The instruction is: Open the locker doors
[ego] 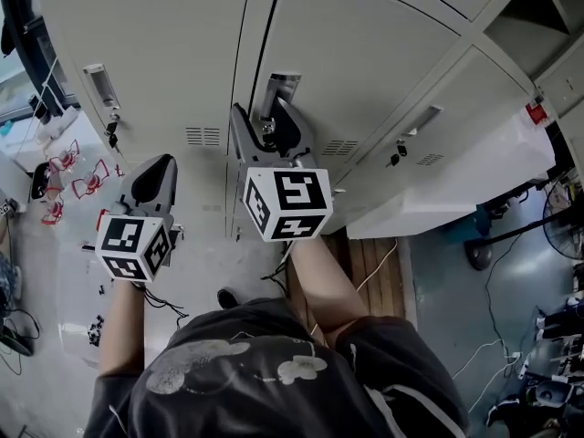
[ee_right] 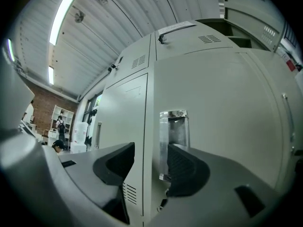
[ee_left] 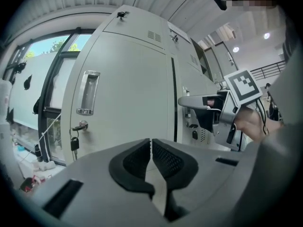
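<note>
Grey metal lockers (ego: 182, 53) fill the head view. My right gripper (ego: 271, 117) is up against the middle door's recessed chrome handle (ego: 283, 85). In the right gripper view its jaws (ee_right: 151, 162) stand apart around the handle (ee_right: 173, 126): the right pad is at the recess, and the left pad is off the door's edge. My left gripper (ego: 162, 162) hangs lower left, short of the left door, shut with nothing in it (ee_left: 151, 148). That door's handle (ee_left: 88, 92) has a key (ee_left: 75, 143) hanging below it.
A locker compartment at the upper right (ego: 538, 7) stands open. A white panel (ego: 438, 208) juts out low on the right. Red-handled tools (ego: 78, 176) and cables lie on the floor at left, and a fan (ego: 566, 217) stands at right.
</note>
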The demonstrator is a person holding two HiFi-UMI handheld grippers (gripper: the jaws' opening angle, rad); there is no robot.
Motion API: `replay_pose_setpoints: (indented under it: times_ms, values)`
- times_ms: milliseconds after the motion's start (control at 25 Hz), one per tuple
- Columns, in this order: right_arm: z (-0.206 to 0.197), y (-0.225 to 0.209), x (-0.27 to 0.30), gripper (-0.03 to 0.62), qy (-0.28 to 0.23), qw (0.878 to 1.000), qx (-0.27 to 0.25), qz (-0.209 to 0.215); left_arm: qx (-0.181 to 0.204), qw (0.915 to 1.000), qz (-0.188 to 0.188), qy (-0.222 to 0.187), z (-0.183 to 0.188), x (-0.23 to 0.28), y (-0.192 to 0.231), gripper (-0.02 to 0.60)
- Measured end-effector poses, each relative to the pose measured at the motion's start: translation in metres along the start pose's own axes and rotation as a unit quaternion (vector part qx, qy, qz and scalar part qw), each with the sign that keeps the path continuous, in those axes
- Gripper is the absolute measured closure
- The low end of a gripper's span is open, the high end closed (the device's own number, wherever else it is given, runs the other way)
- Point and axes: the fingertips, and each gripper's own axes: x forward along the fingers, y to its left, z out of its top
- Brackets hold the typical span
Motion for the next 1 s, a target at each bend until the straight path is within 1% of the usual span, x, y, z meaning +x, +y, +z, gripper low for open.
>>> replay_pose_setpoints:
  times_ms: [40,200,360,400,640,800,1000]
  values:
    - [0.000,0.000,-0.005,0.366,0.004,1.000,-0.002,-0.007,0.000,1.0000,-0.005,0.001,0.000,-0.002,-0.003,0.560]
    - [0.003,0.003,-0.026,0.385,0.017,0.999,-0.008,-0.041,0.005,0.9995,-0.032,0.008,-0.001,-0.012,-0.017,0.560]
    - [0.007,-0.003,-0.054,0.461,0.026,0.996,-0.003,-0.085,0.007,0.9983,-0.057,0.014,-0.003,-0.030,-0.032,0.560]
    - [0.008,-0.004,-0.060,0.464,0.028,0.996,0.000,-0.089,0.006,0.9979,-0.062,0.016,-0.005,-0.034,-0.036,0.560]
    - [0.011,-0.005,-0.086,0.459,0.025,0.997,0.005,-0.078,0.005,0.9955,-0.091,0.026,-0.015,-0.059,-0.058,0.560]
    - [0.012,-0.004,-0.099,0.459,0.032,0.997,0.001,-0.067,0.001,0.9948,-0.098,0.027,-0.019,-0.073,-0.065,0.560]
    - [0.015,-0.008,-0.119,0.450,0.028,0.996,0.000,-0.087,-0.002,0.9941,-0.105,0.027,-0.023,-0.088,-0.075,0.560]
